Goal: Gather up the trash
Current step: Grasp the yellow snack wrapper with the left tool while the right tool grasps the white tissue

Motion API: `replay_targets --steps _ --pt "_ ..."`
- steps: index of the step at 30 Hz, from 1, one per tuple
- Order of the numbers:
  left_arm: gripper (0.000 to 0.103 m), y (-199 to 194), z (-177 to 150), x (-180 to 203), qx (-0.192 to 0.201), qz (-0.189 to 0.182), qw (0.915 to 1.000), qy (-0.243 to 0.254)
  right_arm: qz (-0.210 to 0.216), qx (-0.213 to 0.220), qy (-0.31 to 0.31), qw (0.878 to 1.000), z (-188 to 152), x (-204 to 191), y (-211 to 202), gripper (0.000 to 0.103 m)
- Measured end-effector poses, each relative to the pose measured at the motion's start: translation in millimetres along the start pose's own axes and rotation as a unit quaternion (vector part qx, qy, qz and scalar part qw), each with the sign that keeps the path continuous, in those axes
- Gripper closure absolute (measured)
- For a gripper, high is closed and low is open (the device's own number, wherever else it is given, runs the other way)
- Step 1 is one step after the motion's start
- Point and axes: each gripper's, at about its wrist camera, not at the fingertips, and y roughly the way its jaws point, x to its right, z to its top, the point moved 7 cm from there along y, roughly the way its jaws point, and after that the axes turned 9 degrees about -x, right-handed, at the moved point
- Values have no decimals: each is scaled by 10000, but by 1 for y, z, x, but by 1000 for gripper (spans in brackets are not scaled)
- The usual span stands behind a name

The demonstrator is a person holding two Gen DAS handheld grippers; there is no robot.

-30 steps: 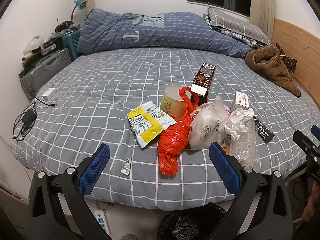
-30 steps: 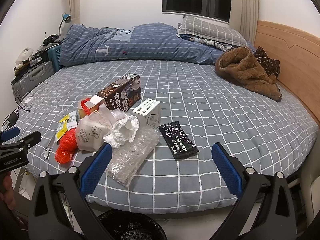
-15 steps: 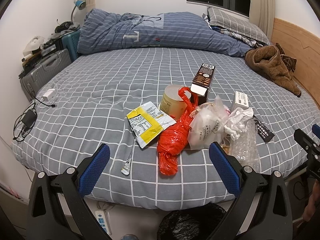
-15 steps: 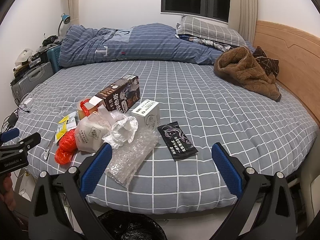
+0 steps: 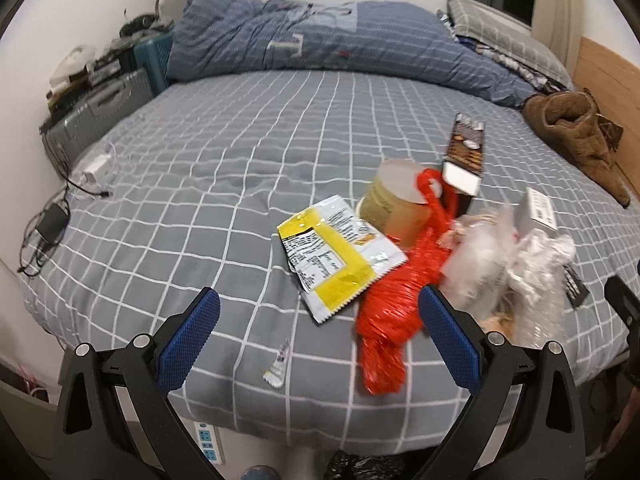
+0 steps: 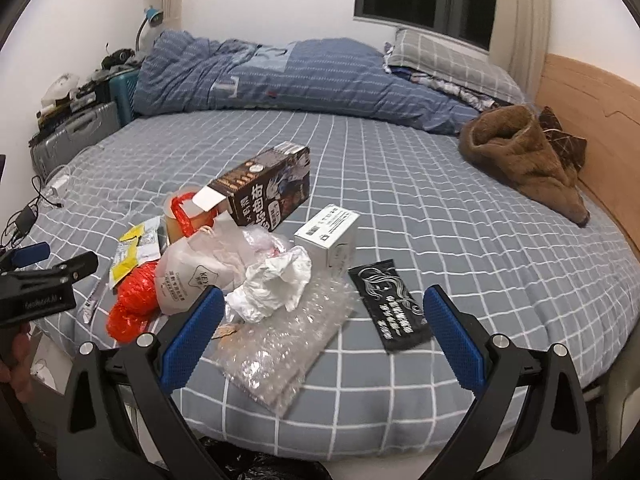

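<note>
Trash lies near the front edge of the bed. In the left wrist view: a yellow-white snack wrapper [image 5: 336,252], a red plastic bag [image 5: 396,300], a small sachet [image 5: 280,364], a yellowish cup [image 5: 392,204]. In the right wrist view: a dark carton [image 6: 268,188], a white box [image 6: 330,236], crumpled paper [image 6: 276,284], bubble wrap [image 6: 288,340], a black sachet [image 6: 392,312], a white bag [image 6: 192,276]. My left gripper [image 5: 316,340] is open and empty before the wrapper and sachet. My right gripper [image 6: 320,336] is open and empty over the bubble wrap.
A black trash bag [image 6: 256,468] sits on the floor below the bed edge. A brown garment [image 6: 524,160] lies by the wooden headboard. A rolled duvet [image 6: 280,76] is at the back. A suitcase [image 5: 96,116], charger cables [image 5: 52,224] and a power strip [image 5: 208,444] are at left.
Both grippers have moved closer to the bed and the trash. The left view has shifted left, toward the wrapper and sachet. Both stay open and empty.
</note>
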Motion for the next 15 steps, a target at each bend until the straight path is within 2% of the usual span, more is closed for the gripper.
replay_targets --steps 7,13,15 --pt "6 44 23 -1 -302 -8 9995 33 146 -259 -87 9995 9 -14 43 8" --pt "6 78 37 -1 -578 -116 9982 -89 316 -472 -68 9984 11 -22 71 17" --pt "6 89 41 0 -663 -144 9976 -99 369 -528 -39 9979 10 -24 77 23"
